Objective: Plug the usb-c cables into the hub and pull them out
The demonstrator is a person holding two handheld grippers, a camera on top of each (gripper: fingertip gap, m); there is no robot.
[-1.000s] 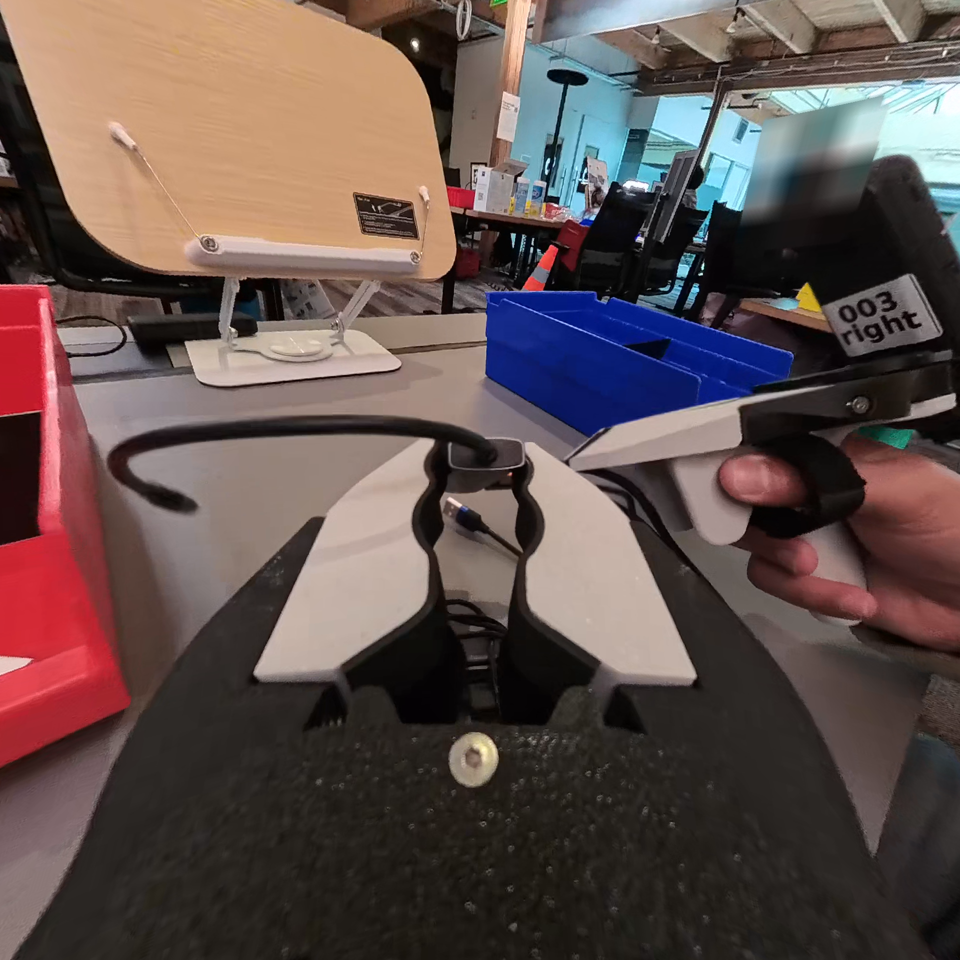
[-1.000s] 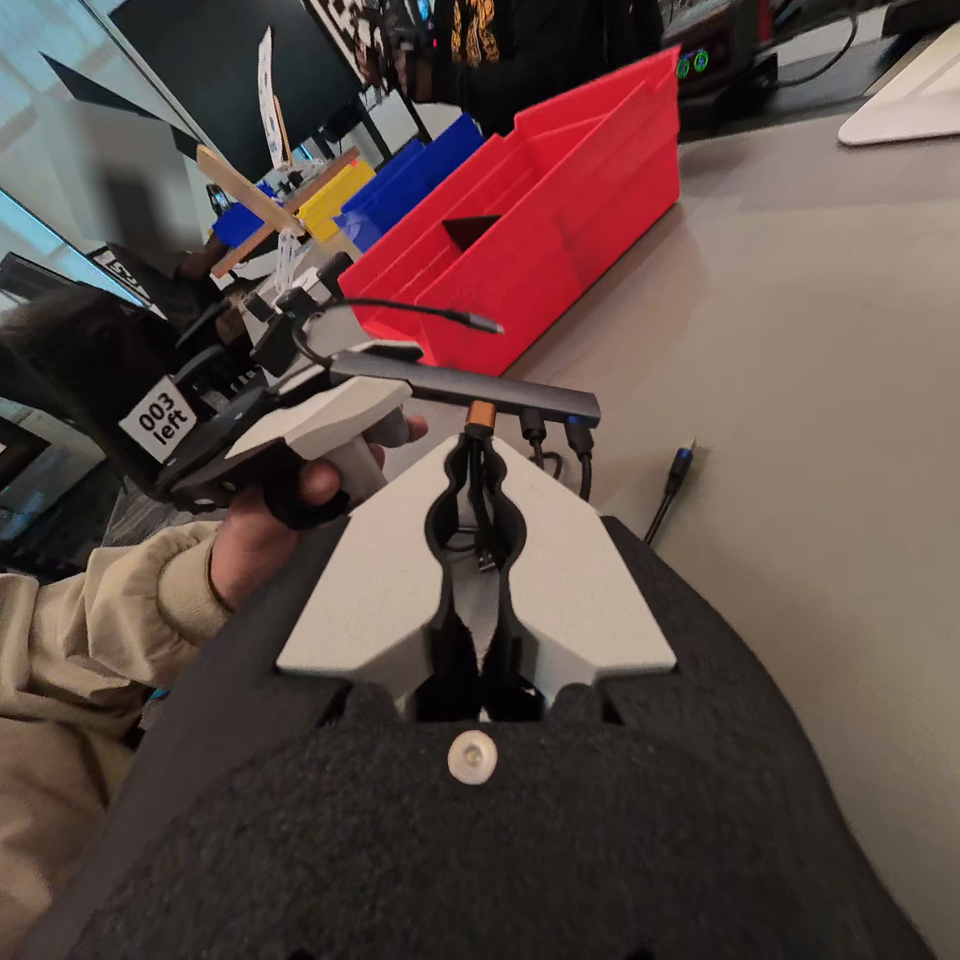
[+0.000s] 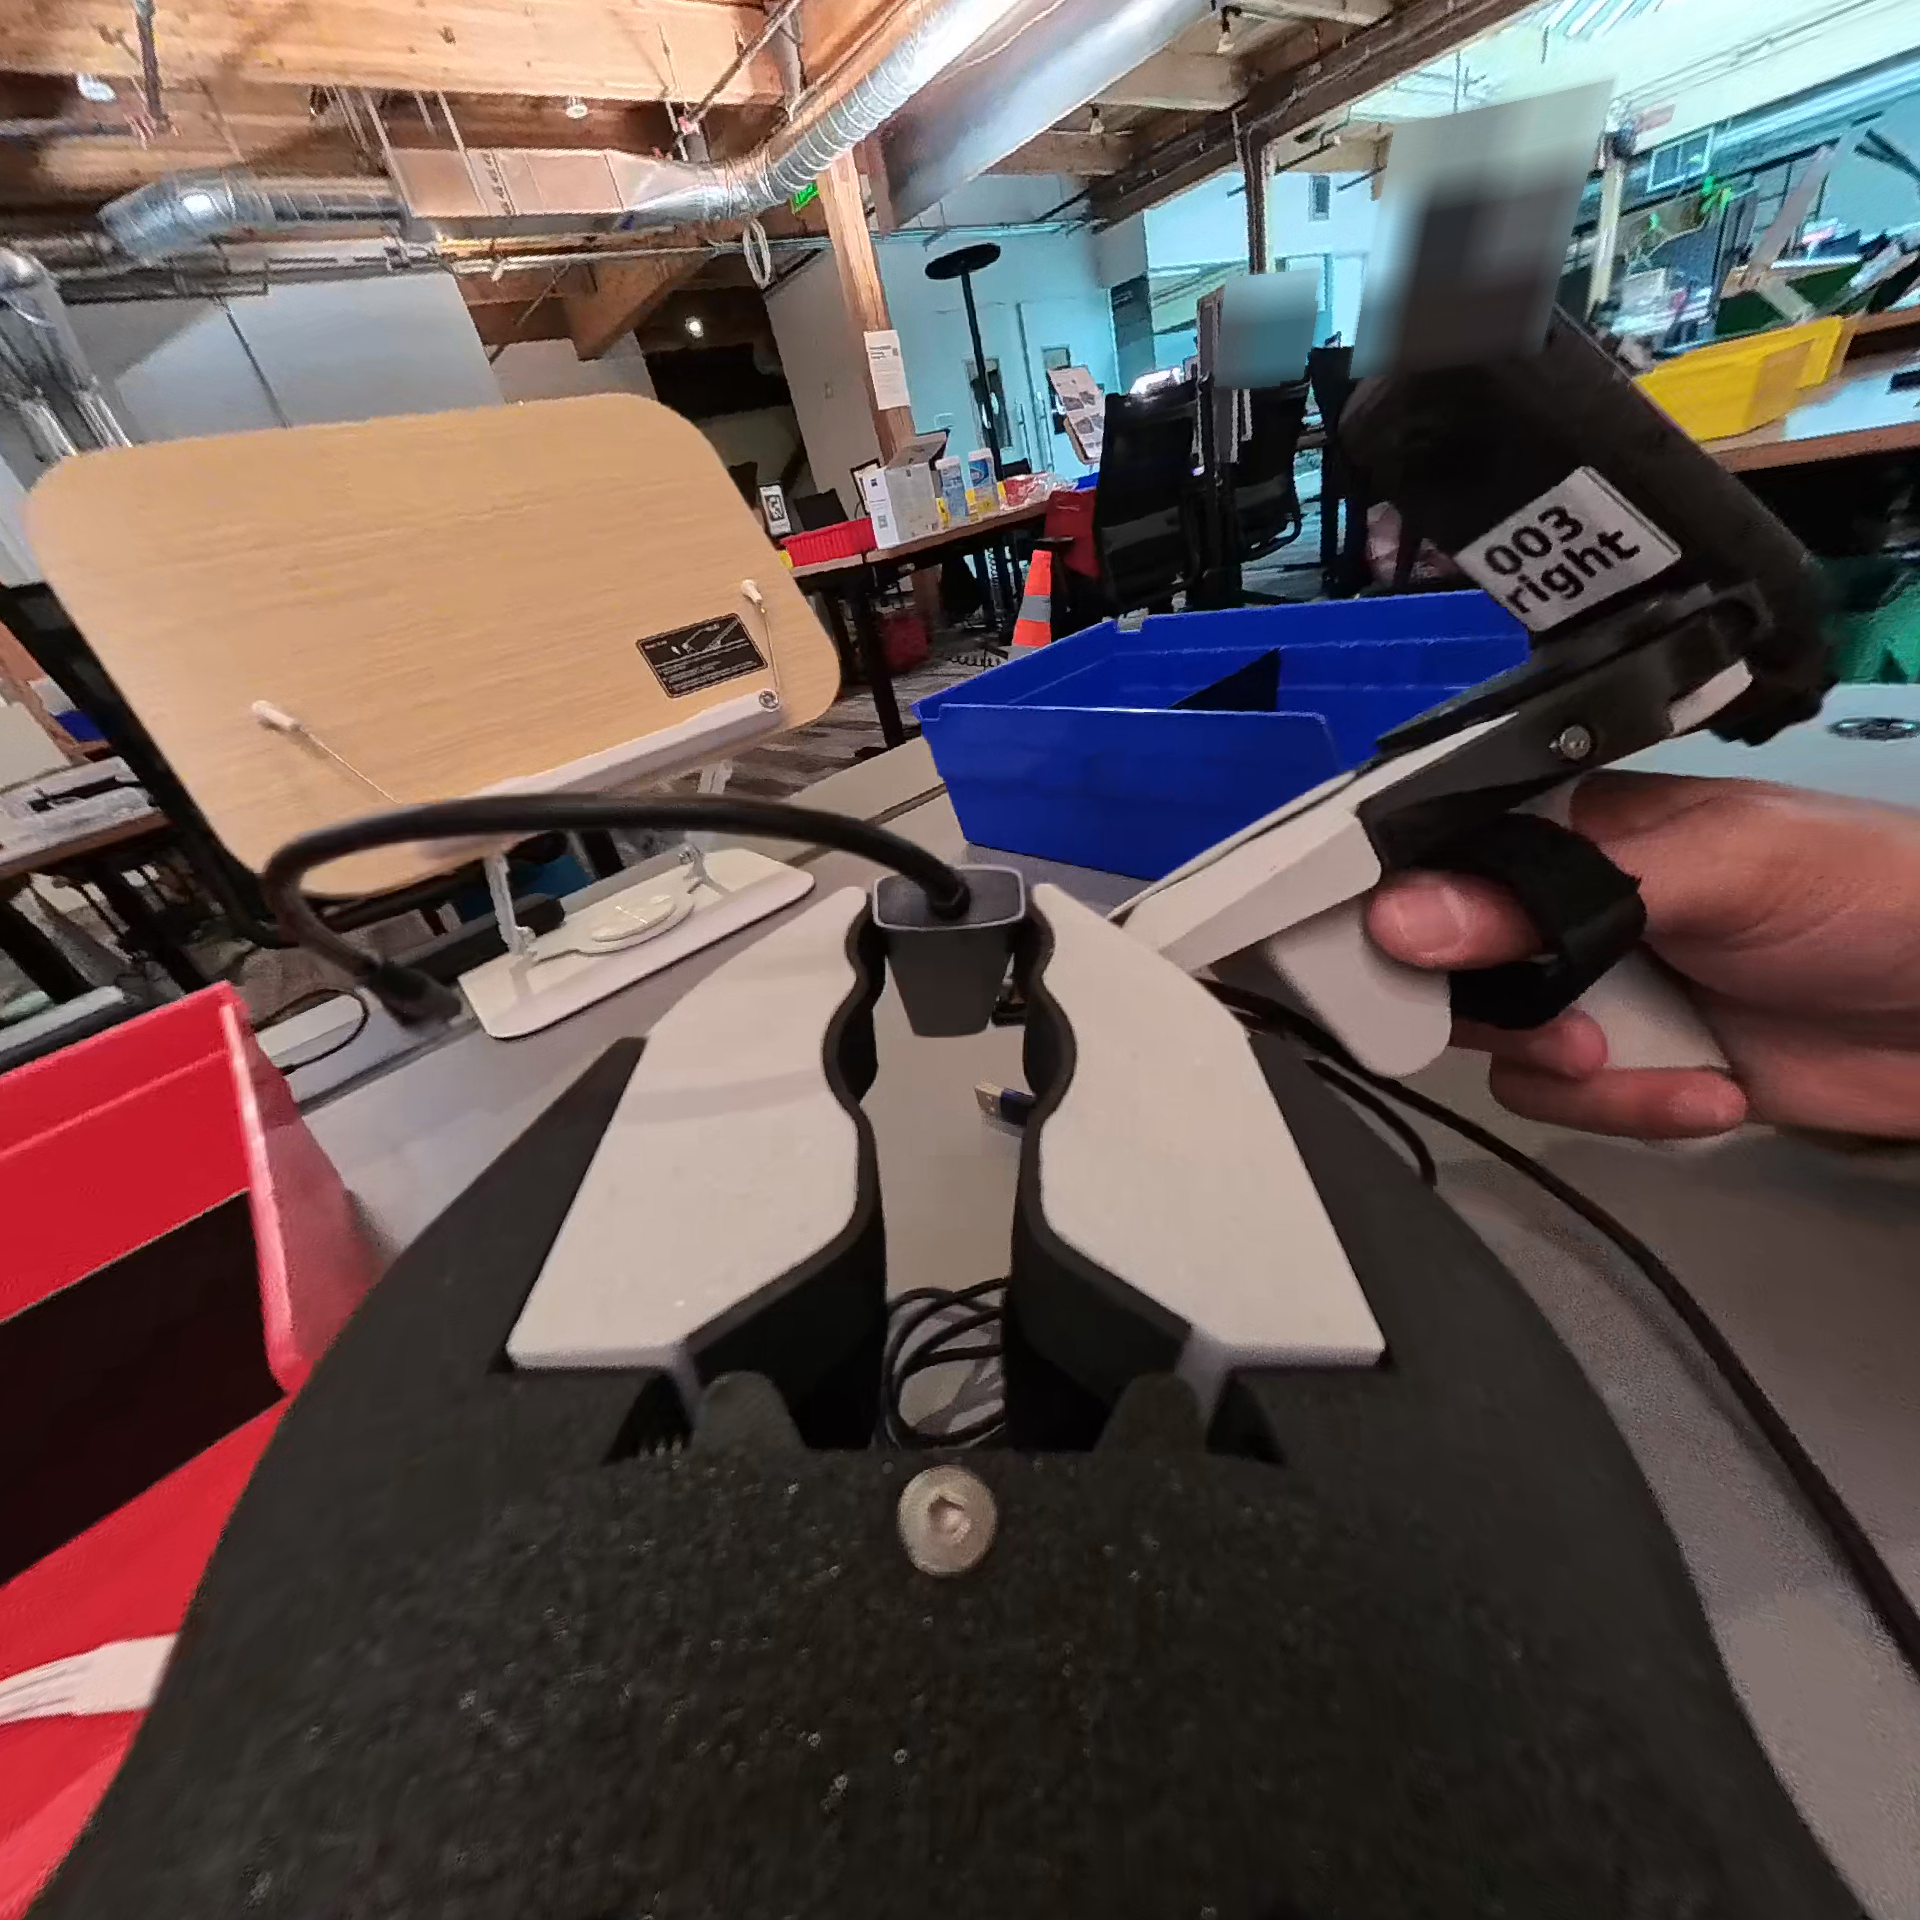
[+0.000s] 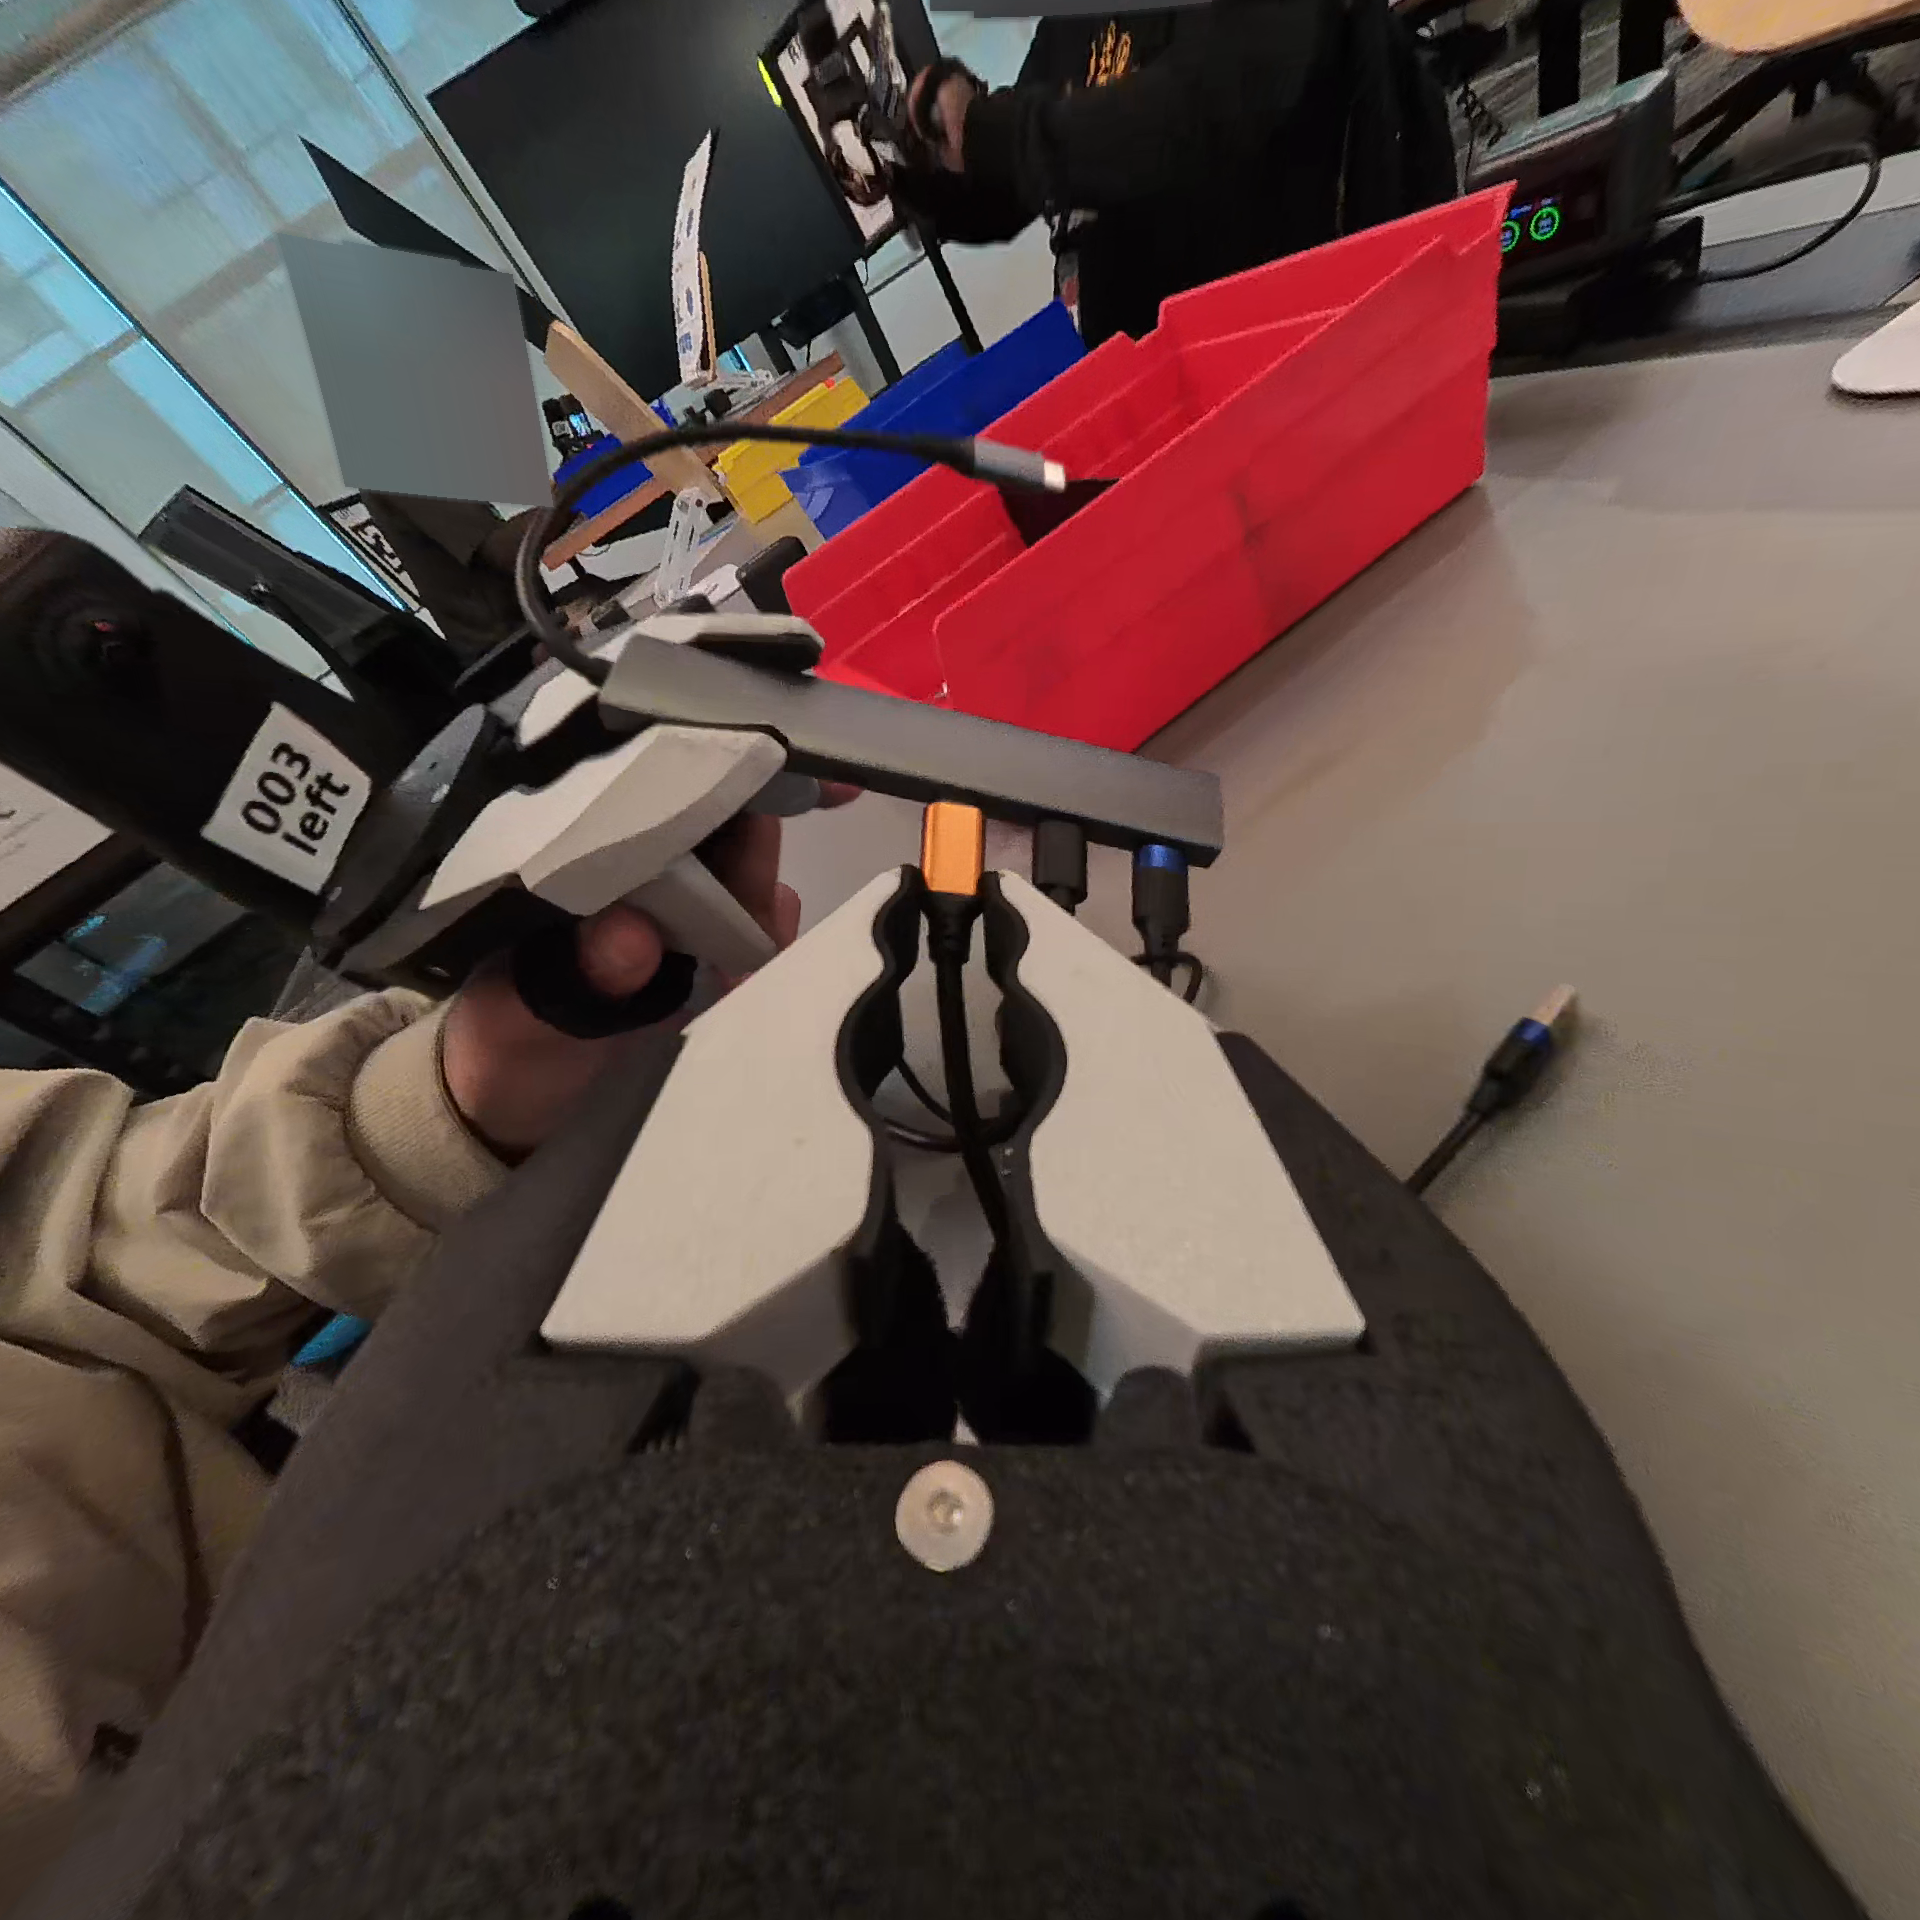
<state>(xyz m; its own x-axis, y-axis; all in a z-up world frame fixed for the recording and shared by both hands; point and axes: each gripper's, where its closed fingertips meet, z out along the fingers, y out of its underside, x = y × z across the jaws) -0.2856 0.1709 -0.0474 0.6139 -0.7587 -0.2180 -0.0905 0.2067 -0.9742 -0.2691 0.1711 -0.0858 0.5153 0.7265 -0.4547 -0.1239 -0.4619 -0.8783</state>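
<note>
My left gripper (image 3: 948, 935) is shut on the left end of a slim grey hub (image 3: 943, 966) and holds it above the table. The hub's black pigtail cable (image 3: 582, 821) loops up and to the left. In the right wrist view the hub (image 4: 935, 743) has three plugs in its near side: orange (image 4: 951, 847), black (image 4: 1060, 862) and blue (image 4: 1158, 883). My right gripper (image 4: 949, 891) is shut on the orange plug just under the hub, and its black cable runs back between the fingers. The right gripper also shows in the left wrist view (image 3: 1153, 914).
A red bin (image 4: 1299, 540) stands behind the hub and also shows at the left of the left wrist view (image 3: 125, 1195). A blue bin (image 3: 1195, 748) and a wooden book stand (image 3: 416, 623) are at the back. A loose blue-collared USB plug (image 4: 1522, 1044) lies on the grey table (image 4: 1662, 831). There is about 5 centimetres between the tips of the two grippers.
Both grippers have risen together with the hub, and the left view has tilted upward. The orange plug stays in the hub between the right gripper's fingers.
</note>
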